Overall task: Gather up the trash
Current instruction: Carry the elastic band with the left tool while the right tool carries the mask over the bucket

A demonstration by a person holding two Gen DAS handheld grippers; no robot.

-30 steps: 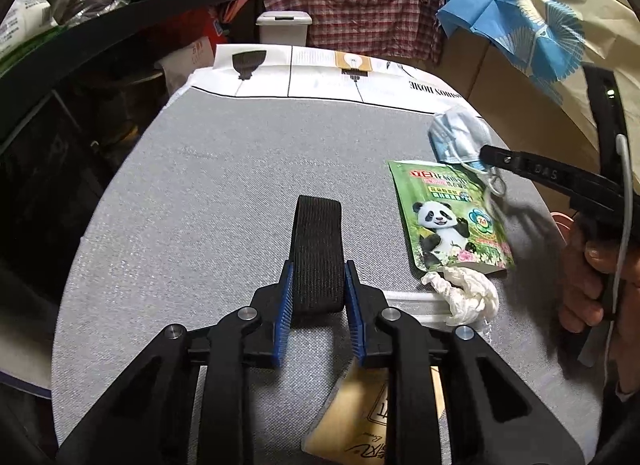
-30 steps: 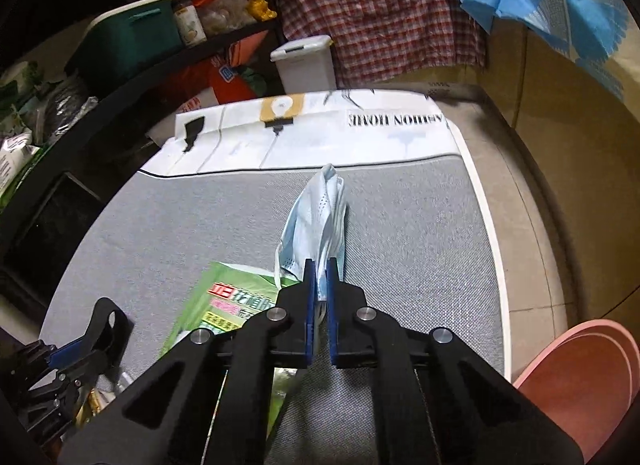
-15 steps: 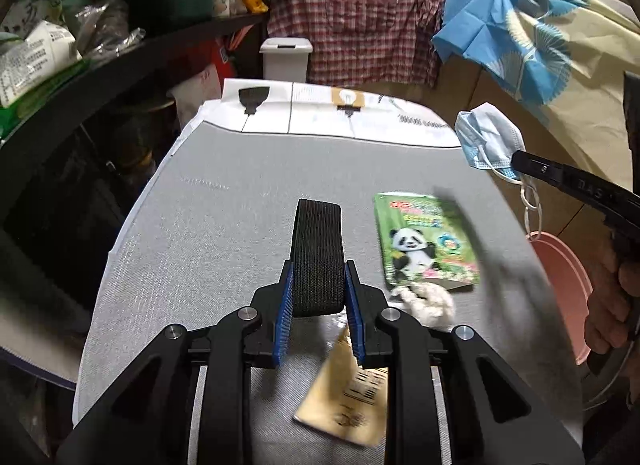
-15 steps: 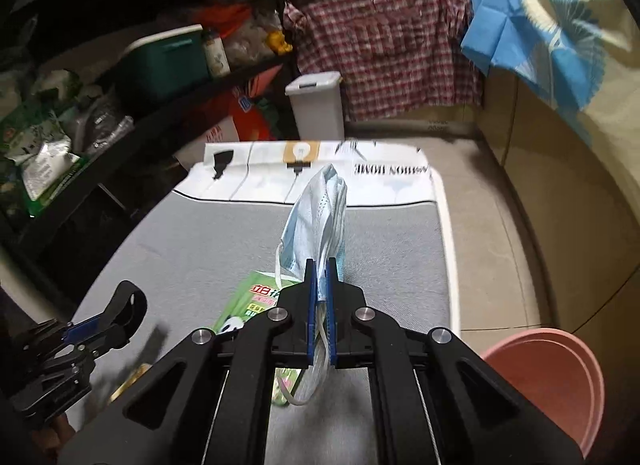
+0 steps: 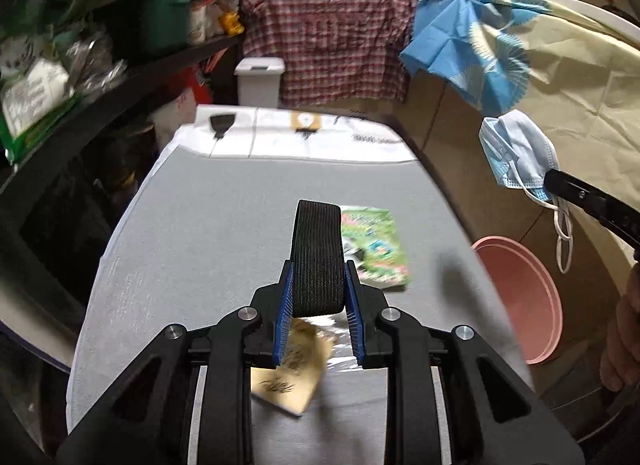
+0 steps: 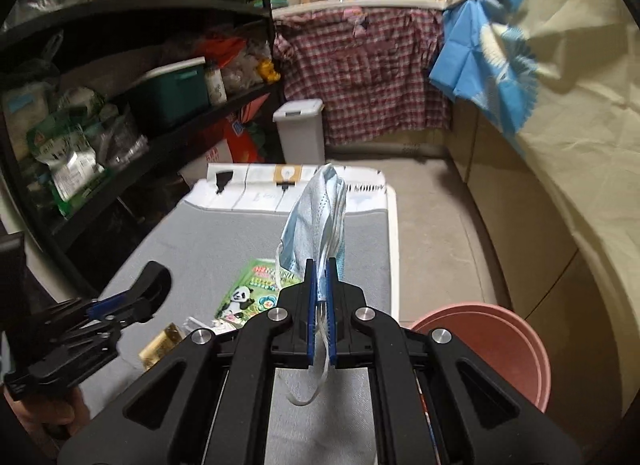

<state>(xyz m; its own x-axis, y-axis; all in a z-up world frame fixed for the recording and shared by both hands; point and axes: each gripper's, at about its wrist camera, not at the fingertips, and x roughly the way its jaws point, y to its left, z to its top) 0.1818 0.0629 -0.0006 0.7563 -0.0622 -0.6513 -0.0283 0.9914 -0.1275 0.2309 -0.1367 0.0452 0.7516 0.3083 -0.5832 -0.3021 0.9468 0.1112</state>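
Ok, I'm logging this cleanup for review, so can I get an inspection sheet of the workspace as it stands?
Surface: grey mat, white printed far end.
Job's things: face mask, black band, both lifted; panda packet, tan packet lying on mat; pink basin on floor beside it.
Clutter: crumpled tissue.
Grippers: left gripper shut on band; right gripper shut on mask.
Cables: nothing seen.
Surroundings: shelves, white bin, plaid cloth.

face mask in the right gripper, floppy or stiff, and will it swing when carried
Likely floppy: the face mask folds and droops between the right gripper's pads. Probably very light. Its ear loops dangle free, so they may swing or snag.
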